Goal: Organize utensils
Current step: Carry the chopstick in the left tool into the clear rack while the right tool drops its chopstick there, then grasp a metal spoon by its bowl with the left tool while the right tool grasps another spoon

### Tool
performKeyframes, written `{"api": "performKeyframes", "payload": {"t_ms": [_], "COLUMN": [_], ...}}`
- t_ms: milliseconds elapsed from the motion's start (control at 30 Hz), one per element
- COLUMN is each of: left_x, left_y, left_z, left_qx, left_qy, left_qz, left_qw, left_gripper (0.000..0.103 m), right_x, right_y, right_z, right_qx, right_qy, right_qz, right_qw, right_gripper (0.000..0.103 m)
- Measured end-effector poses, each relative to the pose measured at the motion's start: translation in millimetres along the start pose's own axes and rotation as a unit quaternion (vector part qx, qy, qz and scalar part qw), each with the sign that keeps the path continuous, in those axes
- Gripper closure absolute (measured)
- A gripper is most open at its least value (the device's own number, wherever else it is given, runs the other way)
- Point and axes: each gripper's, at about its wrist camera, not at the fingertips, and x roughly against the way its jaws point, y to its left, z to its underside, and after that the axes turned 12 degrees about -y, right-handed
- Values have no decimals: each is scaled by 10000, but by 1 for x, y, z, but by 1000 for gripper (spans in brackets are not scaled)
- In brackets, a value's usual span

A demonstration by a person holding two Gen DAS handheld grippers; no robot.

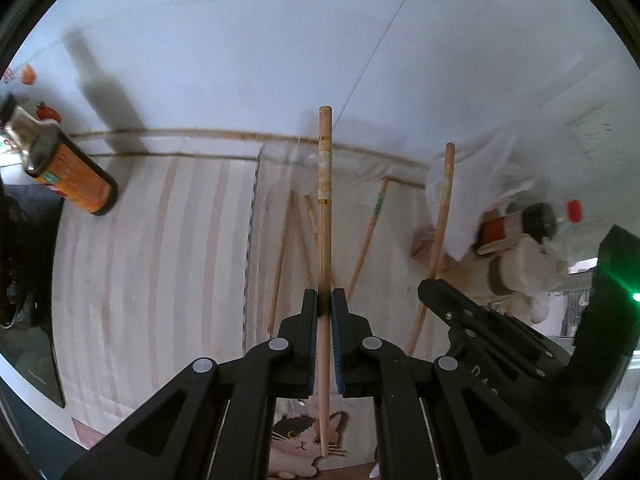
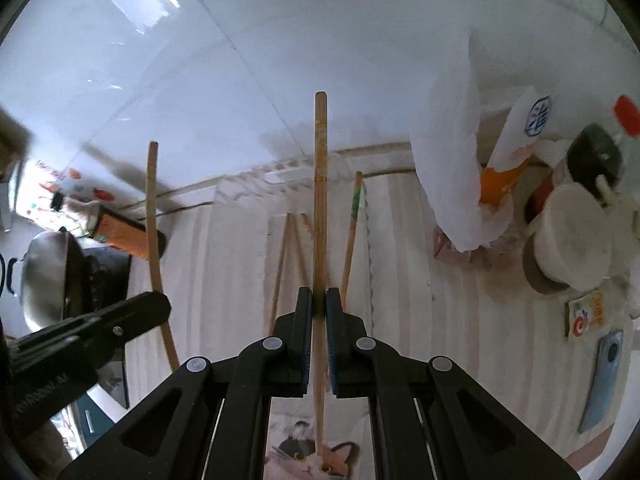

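My left gripper (image 1: 325,296) is shut on a pale wooden chopstick with gold bands (image 1: 325,184), which stands up between the pads and points toward the white wall. My right gripper (image 2: 319,294) is shut on a plain wooden chopstick (image 2: 320,184), held the same way. Each gripper shows in the other's view: the right gripper (image 1: 427,289) with its chopstick (image 1: 442,216), the left gripper (image 2: 158,302) with its chopstick (image 2: 152,208). Below, loose chopsticks (image 1: 298,236) (image 2: 286,248) lie on the striped counter, one with a green band (image 1: 375,210) (image 2: 354,208).
An orange bottle (image 1: 76,178) (image 2: 124,236) lies at the left by a metal pan (image 2: 48,272). A white plastic bag (image 1: 460,188) (image 2: 452,152), a white-lidded jar (image 2: 570,236), red-capped bottles (image 1: 520,224) and a phone (image 2: 604,380) crowd the right. The white wall stands close behind.
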Motion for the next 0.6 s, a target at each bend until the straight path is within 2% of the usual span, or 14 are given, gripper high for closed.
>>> {"api": "performKeyframes", "payload": {"t_ms": [100,233,267,300,367,500,567,600], "left_x": [-22,-33,-33,-33,-29,-16,-9,-4], "left_y": [1,1,1,1,0,6,11,13], "left_z": [-3,-4,-5,-7,-7,-5,-3,-1], "left_qx": [-5,61,56,35,-53,-103,-82,-88], "left_qy": [258,401,399,394,328,106,-15,-85], "left_qz": [-28,-53,-52,-71,-188,-437,-512,-563], "left_qw": [9997,9992,9992,9992,9993,9989,9987,9983], "left_gripper": [99,98,97,97,97,95,89,82], "right_x": [-22,-44,-47,-49,-48,-36,-23,-15], "right_y": [-1,-3,-3,-3,-4,-10,-15,-17], "right_z": [-2,1,1,2,3,4,3,5], "right_qx": [18,31,43,62,68,-21,-75,-101], "right_qy": [206,482,550,605,576,459,376,299], "right_qz": [50,144,160,160,199,240,256,274], "right_qw": [9998,9987,9983,9980,9981,9987,9989,9991], "right_gripper": [96,95,91,88,70,66,66,66]}}
